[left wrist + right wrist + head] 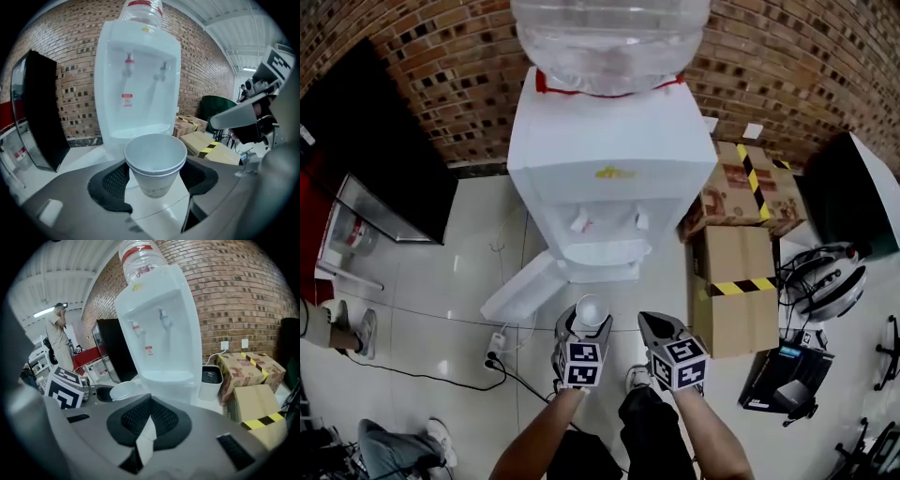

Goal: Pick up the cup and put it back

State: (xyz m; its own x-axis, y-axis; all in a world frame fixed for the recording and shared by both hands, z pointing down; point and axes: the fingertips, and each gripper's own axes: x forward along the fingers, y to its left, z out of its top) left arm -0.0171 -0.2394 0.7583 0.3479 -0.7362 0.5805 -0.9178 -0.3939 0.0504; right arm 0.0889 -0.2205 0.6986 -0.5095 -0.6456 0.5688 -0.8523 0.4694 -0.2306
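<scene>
The tiled floor (478, 272) is carrying a water dispenser (609, 159) ahead of the right claw (659, 326), cardboard boxes (731, 309) sitting rightward.

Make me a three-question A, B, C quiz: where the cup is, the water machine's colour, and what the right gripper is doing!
1. Where is the cup? A in a bag. B held by the left gripper. C on a shelf.
2. The water dispenser is: A white. B green. C purple.
3. The right gripper is: A wide open. B shut, empty. C holding a spoon.
Answers: 1 B, its pads press the cup's sides. 2 A, its body is plainly white. 3 B, the tips meet with nothing between.
</scene>
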